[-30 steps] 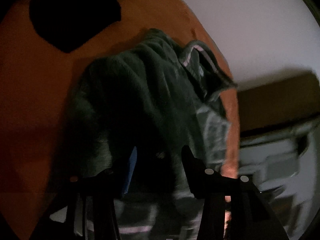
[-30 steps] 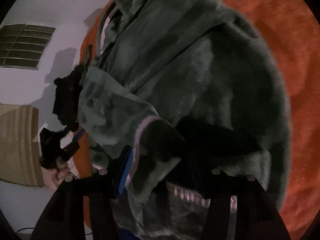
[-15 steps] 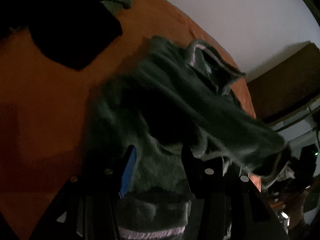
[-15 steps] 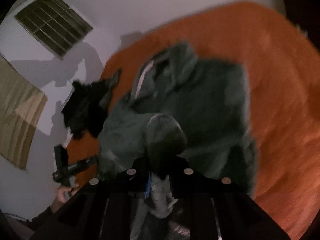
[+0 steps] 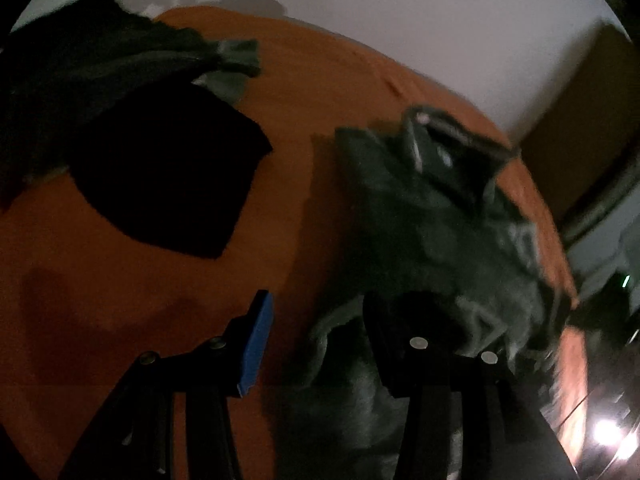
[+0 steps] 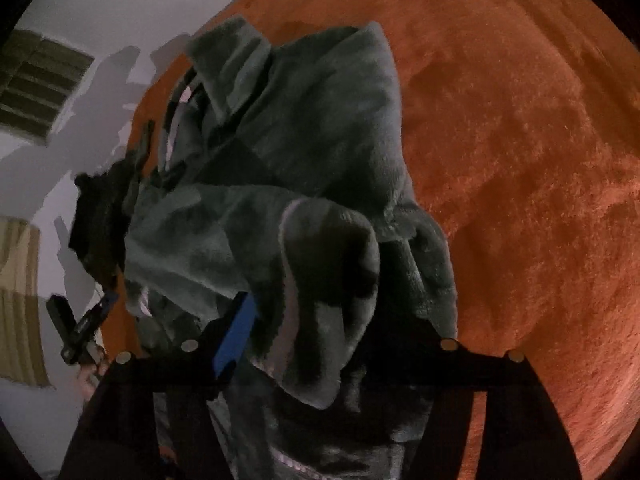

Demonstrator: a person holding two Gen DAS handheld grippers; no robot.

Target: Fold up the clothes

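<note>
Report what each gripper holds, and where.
Nothing gripped. The right gripper's jaws have just been opening, fleece cuff loose between them; left gripper open beside the fleece.

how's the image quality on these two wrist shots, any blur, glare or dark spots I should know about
Left wrist view: dim and motion-smeared, the green fleece garment soft-edged, the black cloth a detail-less patch, and a bright glare spot at the lower right. Right wrist view: sharper, pile texture shows on the orange blanket, hard shadows fall on the white wall. Both show fisheye curvature and dark corners.
</note>
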